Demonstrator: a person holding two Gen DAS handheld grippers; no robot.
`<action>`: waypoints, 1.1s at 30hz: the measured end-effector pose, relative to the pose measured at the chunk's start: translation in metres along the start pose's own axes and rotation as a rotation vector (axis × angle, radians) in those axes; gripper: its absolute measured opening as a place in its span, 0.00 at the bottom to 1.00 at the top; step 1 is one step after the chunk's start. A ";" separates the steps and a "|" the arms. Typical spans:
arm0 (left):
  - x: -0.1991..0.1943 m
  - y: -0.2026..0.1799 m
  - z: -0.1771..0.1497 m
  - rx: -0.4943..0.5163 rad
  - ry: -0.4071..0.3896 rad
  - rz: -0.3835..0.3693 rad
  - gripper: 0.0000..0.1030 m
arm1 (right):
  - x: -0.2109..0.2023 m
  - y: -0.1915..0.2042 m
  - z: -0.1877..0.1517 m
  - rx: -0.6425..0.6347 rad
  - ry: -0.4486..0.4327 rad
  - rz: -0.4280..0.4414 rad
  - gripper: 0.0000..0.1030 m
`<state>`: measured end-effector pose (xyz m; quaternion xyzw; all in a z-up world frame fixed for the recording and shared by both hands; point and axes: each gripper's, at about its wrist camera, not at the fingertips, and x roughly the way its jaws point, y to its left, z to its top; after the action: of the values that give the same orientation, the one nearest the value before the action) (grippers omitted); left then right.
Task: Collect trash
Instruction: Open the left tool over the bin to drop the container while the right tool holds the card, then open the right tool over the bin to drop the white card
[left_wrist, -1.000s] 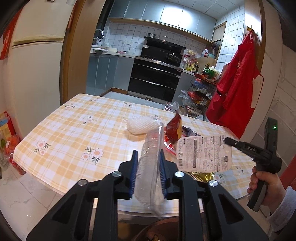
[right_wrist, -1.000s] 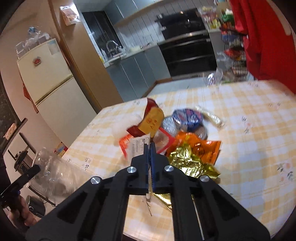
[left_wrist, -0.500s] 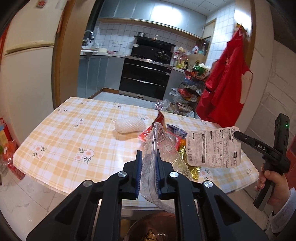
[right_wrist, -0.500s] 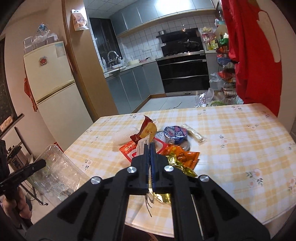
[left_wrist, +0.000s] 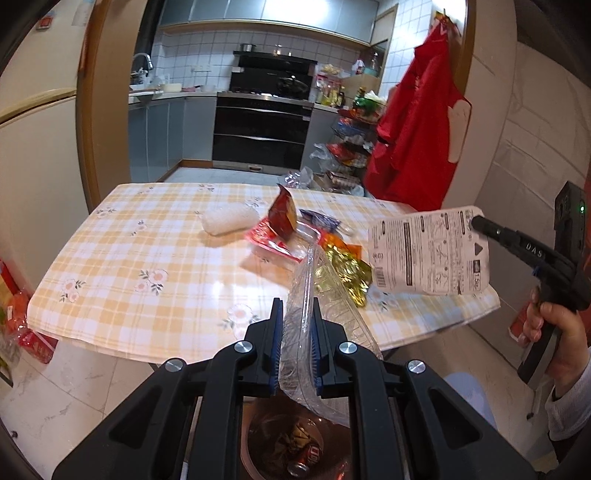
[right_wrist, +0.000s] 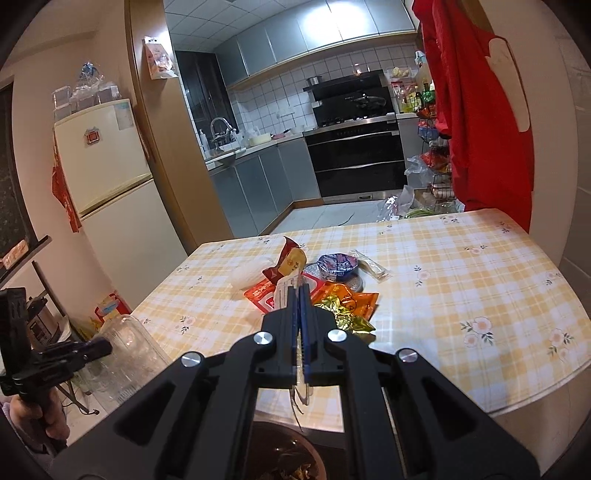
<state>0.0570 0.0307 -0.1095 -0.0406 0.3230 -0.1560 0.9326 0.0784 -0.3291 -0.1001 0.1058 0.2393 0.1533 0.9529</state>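
Note:
My left gripper (left_wrist: 297, 314) is shut on a crushed clear plastic container (left_wrist: 325, 325), held in front of the table's near edge. To its right, my right gripper (left_wrist: 474, 223) is shut on a white printed packet (left_wrist: 428, 251) hanging in the air. In the right wrist view that gripper (right_wrist: 298, 291) pinches the packet (right_wrist: 284, 288) edge-on, and the left gripper (right_wrist: 103, 345) shows at far left with the container (right_wrist: 127, 354). A brown bin (left_wrist: 245, 443) with a can inside stands below both. On the checked table (left_wrist: 147, 258) lie a red packet (left_wrist: 282, 214), gold foil (left_wrist: 347, 273) and a white foam sleeve (left_wrist: 229, 221).
A blue-lidded cup (right_wrist: 338, 266) and an orange packet (right_wrist: 351, 299) lie in the pile. A cream fridge (right_wrist: 107, 173) stands left of the table, a red apron (left_wrist: 417, 140) hangs at the right. A hand (left_wrist: 554, 332) grips the right tool.
Both grippers have drawn back from the table and risen with their loads, so the table looks farther off. The left jaws have squeezed the container flatter.

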 end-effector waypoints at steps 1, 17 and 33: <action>-0.001 -0.002 -0.001 0.003 0.002 -0.006 0.13 | -0.004 0.000 -0.001 0.000 -0.002 -0.001 0.05; 0.010 -0.023 -0.008 0.029 0.005 -0.035 0.83 | -0.025 0.003 -0.015 -0.010 0.016 0.002 0.05; -0.023 0.017 0.005 -0.028 -0.079 0.194 0.94 | -0.028 0.030 -0.032 -0.096 0.099 0.018 0.05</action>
<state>0.0478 0.0545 -0.0949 -0.0281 0.2905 -0.0587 0.9546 0.0324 -0.3070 -0.1073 0.0542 0.2777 0.1784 0.9424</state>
